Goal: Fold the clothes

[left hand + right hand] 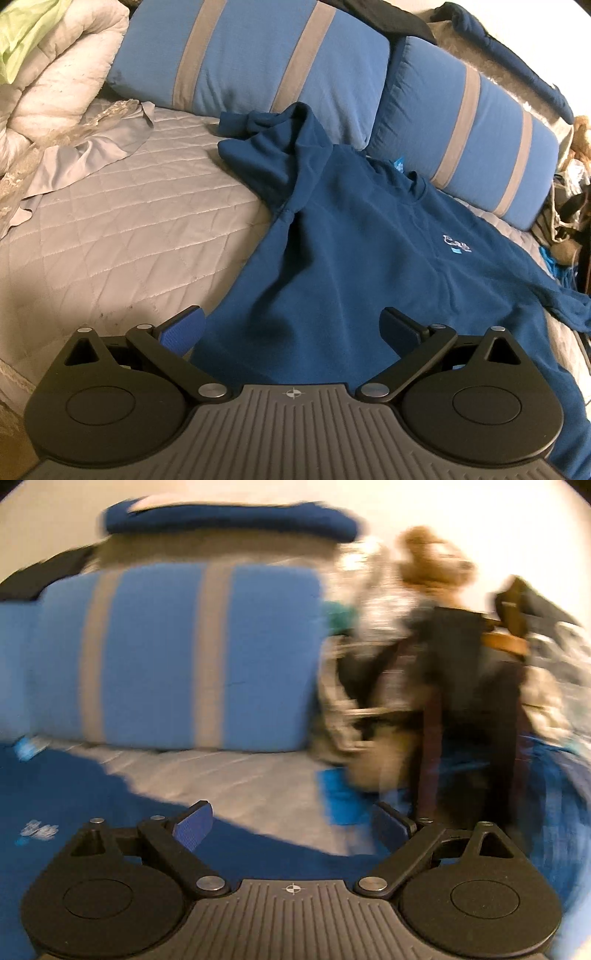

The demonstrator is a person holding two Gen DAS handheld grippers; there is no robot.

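A dark blue sweatshirt [354, 236] with a small pale chest logo [457, 244] lies spread face up on the bed, one sleeve bunched towards the pillows [266, 136]. My left gripper [291, 328] is open and empty, just above the sweatshirt's lower hem. In the blurred right wrist view the sweatshirt [74, 794] fills the lower left. My right gripper [291, 821] is open and empty, over the sweatshirt's right edge and the bedcover.
A grey quilted bedcover [122, 229] carries two blue pillows with grey stripes [251, 55] [476, 129]. A white duvet [55, 74] and a grey cloth [92, 155] lie at the left. Bags and clutter [461, 672] stand beside the bed on the right.
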